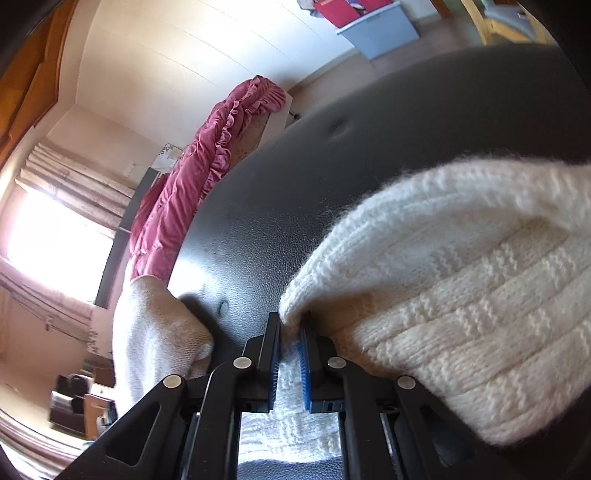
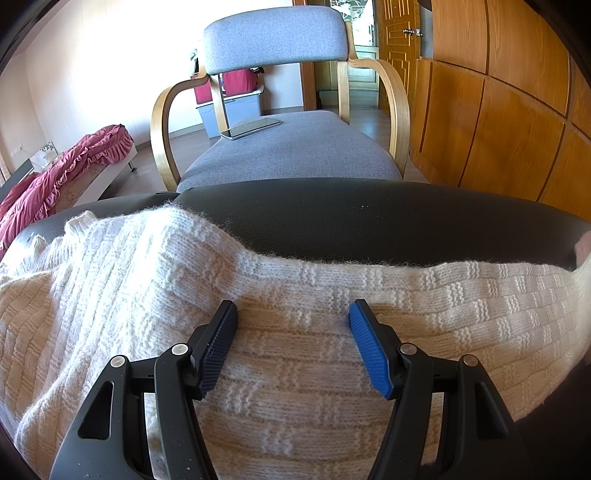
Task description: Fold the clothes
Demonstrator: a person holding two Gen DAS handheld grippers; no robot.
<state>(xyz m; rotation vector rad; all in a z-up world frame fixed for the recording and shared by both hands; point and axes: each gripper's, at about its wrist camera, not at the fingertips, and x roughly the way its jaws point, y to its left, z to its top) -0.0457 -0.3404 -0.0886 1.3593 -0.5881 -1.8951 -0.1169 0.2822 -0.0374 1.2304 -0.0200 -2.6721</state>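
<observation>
A cream knitted sweater (image 2: 295, 354) lies spread on a black leather surface (image 2: 369, 218). In the left wrist view my left gripper (image 1: 290, 328) is shut on a fold of the sweater (image 1: 461, 295), with knit pinched between the blue pads. The held fabric bulges up to the right, and another part of the sweater (image 1: 159, 332) hangs at the left. In the right wrist view my right gripper (image 2: 293, 314) stands open just over the flat sweater, its fingers (image 2: 369, 347) wide apart with nothing clamped between them.
A grey upholstered armchair (image 2: 291, 147) with wooden arms stands beyond the black surface, a phone (image 2: 251, 128) on its seat. A bed with a red quilt (image 1: 192, 184) lies at the left. Wooden cabinet doors (image 2: 498, 110) run along the right. A grey storage bin (image 1: 376, 33) sits by the wall.
</observation>
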